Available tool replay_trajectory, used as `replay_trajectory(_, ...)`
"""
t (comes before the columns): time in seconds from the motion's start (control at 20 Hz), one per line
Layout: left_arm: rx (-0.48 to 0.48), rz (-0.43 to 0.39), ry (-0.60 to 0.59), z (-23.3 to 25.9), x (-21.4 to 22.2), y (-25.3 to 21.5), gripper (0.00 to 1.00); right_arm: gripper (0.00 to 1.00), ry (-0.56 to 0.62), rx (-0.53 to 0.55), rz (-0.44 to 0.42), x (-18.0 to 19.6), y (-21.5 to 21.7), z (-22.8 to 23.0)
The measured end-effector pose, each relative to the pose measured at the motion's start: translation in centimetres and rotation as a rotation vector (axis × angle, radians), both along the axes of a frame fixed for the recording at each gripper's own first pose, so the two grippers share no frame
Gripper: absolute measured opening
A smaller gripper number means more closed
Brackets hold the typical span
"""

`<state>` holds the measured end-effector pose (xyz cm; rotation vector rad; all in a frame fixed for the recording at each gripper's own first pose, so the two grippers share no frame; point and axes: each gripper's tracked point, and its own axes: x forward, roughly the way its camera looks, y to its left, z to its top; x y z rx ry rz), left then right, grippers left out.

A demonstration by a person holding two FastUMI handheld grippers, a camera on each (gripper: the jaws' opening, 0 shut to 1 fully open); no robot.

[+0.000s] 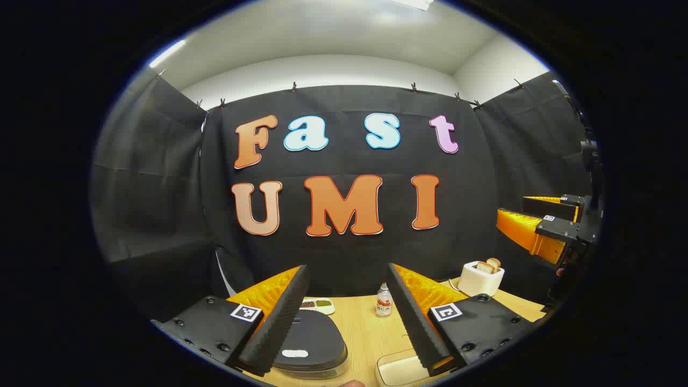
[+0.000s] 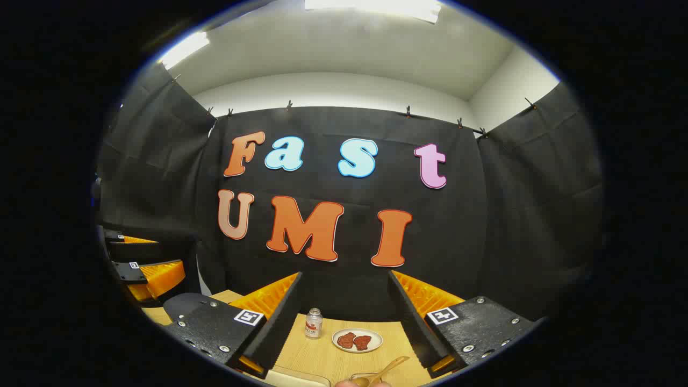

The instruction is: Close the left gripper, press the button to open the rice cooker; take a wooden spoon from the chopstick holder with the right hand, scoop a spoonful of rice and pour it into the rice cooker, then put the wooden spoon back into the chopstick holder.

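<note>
From the left gripper view I see my left gripper [image 1: 348,317] spread wide, nothing between its 2 fingers, hanging above the desk [image 1: 365,333]. Just below the left finger sits the rice cooker [image 1: 312,338], dark lid down, a pale button near its front edge. Behind it is a small white dish w/ dark and green contents [image 1: 317,305]. A small bottle [image 1: 384,301] stands between the fingers farther back, and a toaster w/ bread slices [image 1: 482,277] sits right of it. A pale container [image 1: 400,368] shows at the bottom edge by the right finger. The right gripper [image 1: 529,228] floats at the far right, apart from everything; I can't judge its opening from there.

The right gripper view settles that: right gripper [image 2: 344,322] wide open too, holding nothing, above the desk. It adds a plate w/ 2 reddish pieces [image 2: 357,340] beside the bottle [image 2: 313,323], and the wooden spoon [image 2: 384,371] at the bottom edge, handle angled up-right; its holder I can't make out. The left gripper [image 2: 148,271] shows at the far left.
</note>
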<state>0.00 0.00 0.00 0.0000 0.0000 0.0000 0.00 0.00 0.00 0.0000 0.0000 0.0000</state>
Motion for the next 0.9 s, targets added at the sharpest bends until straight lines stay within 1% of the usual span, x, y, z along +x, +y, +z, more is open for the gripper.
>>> replay_trajectory(0.05,0.001,0.001,0.001,0.0,0.0,-0.1,0.98,0.95,0.006,0.005,-0.002,0.0,-0.1,-0.2)
replay_trajectory(0.1,0.002,-0.001,0.001,0.0,-0.1,-0.2,1.0,0.95,0.008,0.01,-0.002,0.0,-0.3,-0.2)
replay_trajectory(0.4,0.005,-0.003,-0.001,0.1,0.0,-0.7,1.0,0.95,0.004,0.016,-0.017,0.2,-1.0,-0.2)
replay_trajectory(0.45,0.004,-0.003,-0.002,0.2,0.1,-0.8,1.0,0.96,0.003,0.015,-0.018,-0.1,-1.1,-0.2)
replay_trajectory(0.55,0.005,-0.001,-0.005,0.3,-0.1,-0.7,1.0,0.95,0.004,0.014,-0.017,0.0,-1.1,-0.2)
replay_trajectory(0.6,0.005,0.001,-0.006,0.3,-0.2,-0.6,0.98,0.95,0.004,0.014,-0.014,0.0,-0.9,-0.2)
replay_trajectory(0.7,0.003,0.004,-0.005,0.2,-0.1,-0.6,0.98,0.95,0.009,0.011,-0.011,0.2,-0.8,-0.4)
replay_trajectory(0.75,0.001,0.007,-0.004,0.2,-0.1,-0.5,1.0,0.95,0.009,0.01,-0.011,0.2,-0.7,-0.3)
replay_trajectory(0.85,0.0,0.016,-0.003,0.1,-0.1,-0.1,0.96,0.95,0.011,0.013,-0.007,0.3,-0.7,-0.5)
replay_trajectory(0.9,0.0,0.019,-0.003,0.1,-0.1,0.0,0.96,0.95,0.013,0.013,-0.006,0.4,-0.7,-0.5)
